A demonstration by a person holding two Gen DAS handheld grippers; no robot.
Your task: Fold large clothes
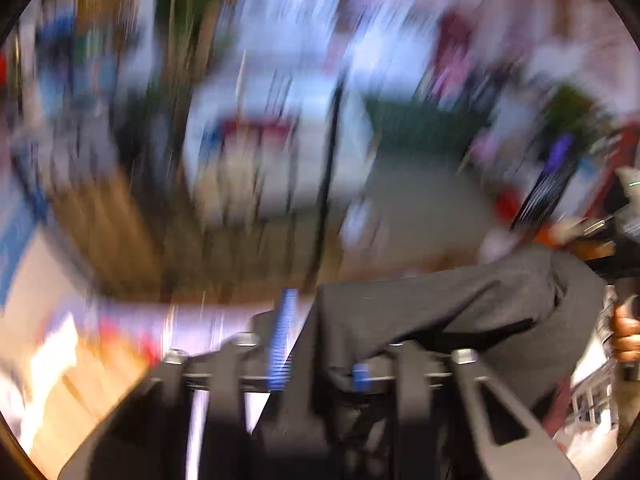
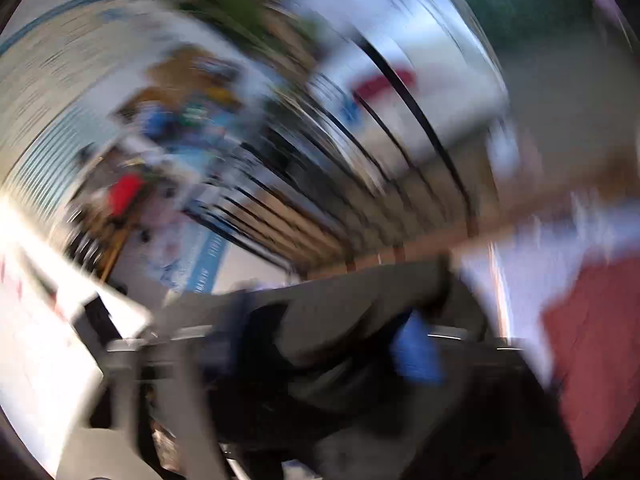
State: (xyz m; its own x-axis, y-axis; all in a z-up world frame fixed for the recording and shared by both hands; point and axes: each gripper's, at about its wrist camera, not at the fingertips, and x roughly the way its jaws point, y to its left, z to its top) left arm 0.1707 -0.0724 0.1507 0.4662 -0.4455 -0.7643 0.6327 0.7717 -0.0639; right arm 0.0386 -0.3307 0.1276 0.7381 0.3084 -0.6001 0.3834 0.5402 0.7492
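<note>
The left tool is holding a big dark cloth, and its blue pads are squeezing together on one edge of it. From there the dark cloth is stretching out long to the right, toward the person's right hand, which is showing at the far right of the left wrist view and is gripping the handle of the other tool. So the long way of the cloth is running from side to side between the two tools, with one tool at each end. In the right wrist view, the right tool is also looking clamped on the dark cloth, with a blue pad pressing against a bunched fold, though the picture is very smeary. The cloth is hanging up in the air between the tools and is sagging a little in the middle. Both pictures are blurry all around, so the room behind is hard to make out, and it is not clear where the tabletop is. A red patch is sitting at the right of the right wrist view, but what it is cannot be told. The next move is probably going to need the two ends kept level and pulled apart, so the cloth is opening flat before it is laid down.
</note>
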